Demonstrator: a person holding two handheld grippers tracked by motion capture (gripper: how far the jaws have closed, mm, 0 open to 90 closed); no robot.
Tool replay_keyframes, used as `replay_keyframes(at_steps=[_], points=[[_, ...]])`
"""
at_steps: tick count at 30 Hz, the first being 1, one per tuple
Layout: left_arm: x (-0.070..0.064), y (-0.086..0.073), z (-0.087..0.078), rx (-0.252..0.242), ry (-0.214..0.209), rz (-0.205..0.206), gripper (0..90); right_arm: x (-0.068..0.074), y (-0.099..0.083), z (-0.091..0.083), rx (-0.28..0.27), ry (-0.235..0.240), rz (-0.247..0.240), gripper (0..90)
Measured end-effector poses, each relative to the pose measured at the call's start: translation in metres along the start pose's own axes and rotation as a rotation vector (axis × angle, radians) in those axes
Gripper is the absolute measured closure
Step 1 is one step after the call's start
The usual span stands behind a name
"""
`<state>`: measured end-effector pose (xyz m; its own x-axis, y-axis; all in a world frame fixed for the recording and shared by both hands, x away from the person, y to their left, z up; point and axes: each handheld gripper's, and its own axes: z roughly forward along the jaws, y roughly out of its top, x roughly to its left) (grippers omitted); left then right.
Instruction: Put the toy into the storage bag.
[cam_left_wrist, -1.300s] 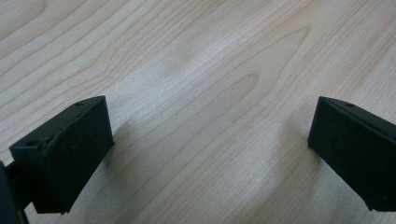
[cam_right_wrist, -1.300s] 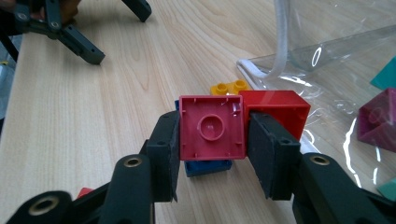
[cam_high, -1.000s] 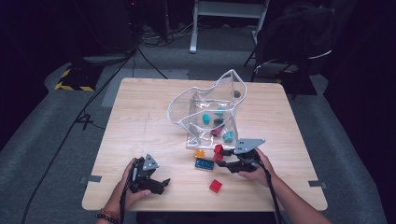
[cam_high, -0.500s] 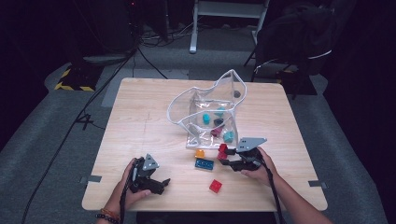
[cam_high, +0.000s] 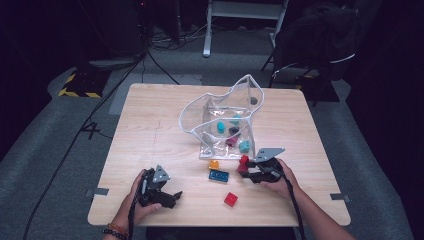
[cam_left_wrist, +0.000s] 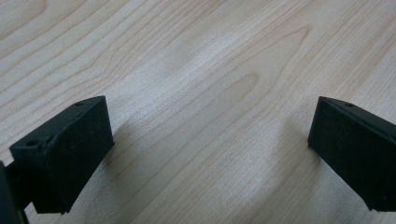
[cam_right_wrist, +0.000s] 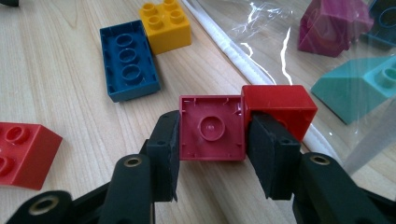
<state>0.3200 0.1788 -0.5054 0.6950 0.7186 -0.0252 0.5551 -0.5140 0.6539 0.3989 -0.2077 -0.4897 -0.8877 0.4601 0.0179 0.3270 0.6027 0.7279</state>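
Your right gripper (cam_right_wrist: 212, 135) pinches a dark red brick (cam_right_wrist: 212, 127) between its pads, hollow underside facing the camera; a brighter red brick (cam_right_wrist: 279, 106) touches its far side, past the right-hand pad. Beyond the fingertips lie a blue brick (cam_right_wrist: 129, 59) and a yellow brick (cam_right_wrist: 165, 24), touching, beside the clear bag (cam_high: 227, 117). Your left gripper (cam_left_wrist: 208, 144) rests on bare table (cam_left_wrist: 196, 70), fingers spread wide, nothing between them.

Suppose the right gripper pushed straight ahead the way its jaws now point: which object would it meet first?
Holding its red brick, the right gripper points toward the clear bag. It would probably meet the bag's white zipper edge first, just beyond the brick, before the teal block inside. Depth is hard to judge.
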Motion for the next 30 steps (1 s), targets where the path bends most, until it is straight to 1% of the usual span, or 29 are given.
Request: replay_keyframes(at_steps=[2,6,11,13,15,21,24,25,27,28,30], points=[[0.000,0.000,0.000,0.000,0.000,0.000,0.2,0.001,-0.002,0.001,0.004,-0.003,-0.007,55.2],[0.000,0.000,0.000,0.000,0.000,0.000,0.2,0.004,-0.005,0.002,0.030,-0.009,-0.017,55.0],[0.000,0.000,0.000,0.000,0.000,0.000,0.2,0.006,-0.006,0.001,0.027,-0.017,-0.025,57.8],[0.000,0.000,0.000,0.000,0.000,0.000,0.2,0.008,-0.007,0.001,0.025,-0.029,-0.031,57.9],[0.000,0.000,0.000,0.000,0.000,-0.001,0.2,0.010,-0.007,0.000,0.032,-0.022,-0.042,57.9],[0.000,0.000,0.000,0.000,0.000,0.000,0.2,0.013,-0.006,-0.011,0.028,-0.027,-0.047,57.9],[0.000,0.000,0.000,0.000,0.000,0.000,0.2,0.012,-0.008,-0.019,0.015,-0.034,-0.043,57.9],[0.000,0.000,0.000,0.000,0.000,0.000,0.2,0.011,-0.008,-0.022,0.019,-0.020,-0.041,57.9],[0.000,0.000,0.000,0.000,0.000,0.000,0.2,0.010,-0.009,-0.023,0.037,-0.017,-0.046,57.9],[0.000,0.000,0.000,0.000,0.000,0.000,0.2,0.010,-0.009,-0.023,0.049,-0.028,-0.053,57.9],[0.000,0.000,0.000,0.000,0.000,0.000,0.2,0.008,-0.010,-0.022,0.049,-0.038,-0.035,57.8]])
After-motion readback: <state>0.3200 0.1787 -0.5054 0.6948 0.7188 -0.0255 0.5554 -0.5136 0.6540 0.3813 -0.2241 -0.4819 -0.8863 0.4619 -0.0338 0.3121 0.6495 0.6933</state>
